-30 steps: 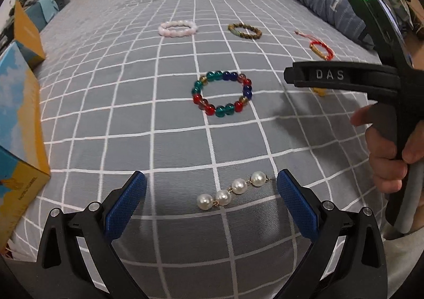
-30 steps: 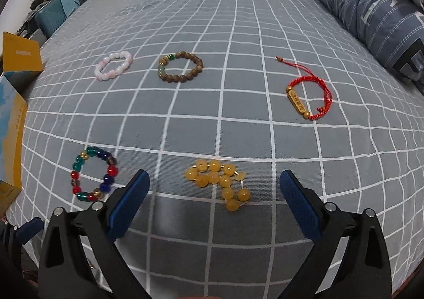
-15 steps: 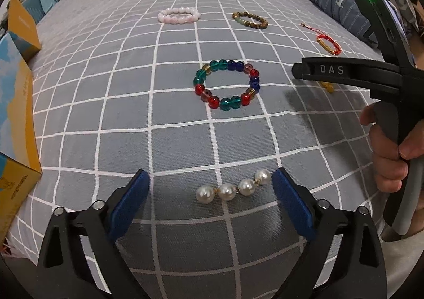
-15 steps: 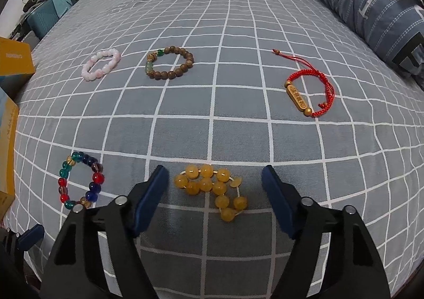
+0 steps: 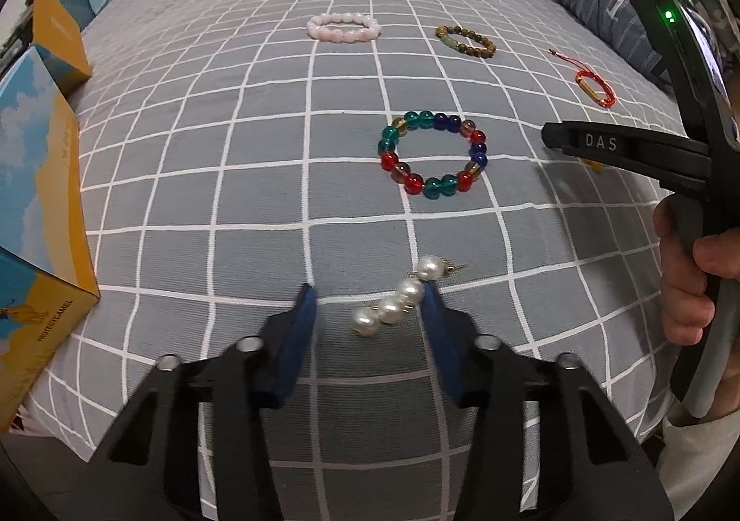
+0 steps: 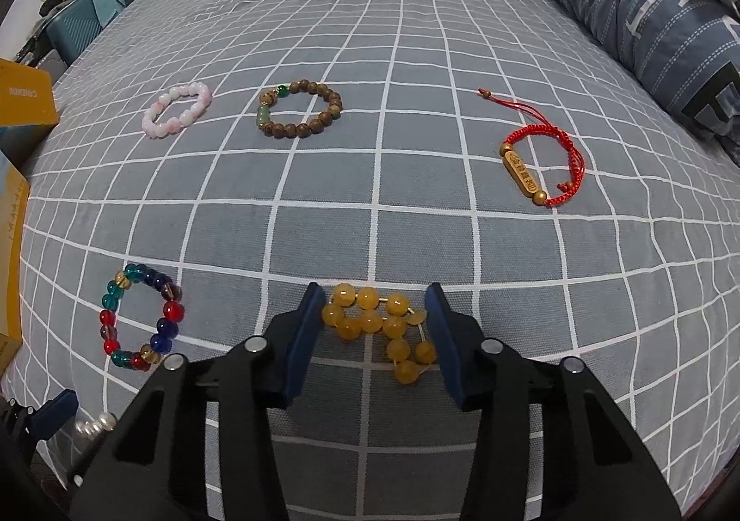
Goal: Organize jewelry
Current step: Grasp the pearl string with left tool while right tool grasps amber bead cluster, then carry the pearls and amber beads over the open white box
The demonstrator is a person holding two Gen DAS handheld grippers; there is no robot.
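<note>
Pearl-bead strand (image 5: 397, 303): between narrowed left tongs (image 5: 368, 303), touching one pad.
Amber-yellow bead bracelet (image 6: 380, 321): between narrowed right tongs (image 6: 374, 307), bed (image 6: 416, 142).

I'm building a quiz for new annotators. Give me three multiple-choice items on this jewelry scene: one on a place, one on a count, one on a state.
1. Where does the amber bead bracelet lie?
A. between the right gripper's fingers
B. beside the pink bracelet
C. on the pillow

2. How many pearls does the pearl piece show?
A. two
B. four
C. seven

3. What is the state of the left gripper?
A. shut on the multicoloured bracelet
B. partly closed around the pearl piece, not yet clamped
C. lifted, holding nothing near it

Answers:
1 A: in the right wrist view the amber beads sit between the two blue fingers.
2 B: four white pearls form one row.
3 B: a gap remains beside the left finger, and the pearls lie on the bedspread.
</note>
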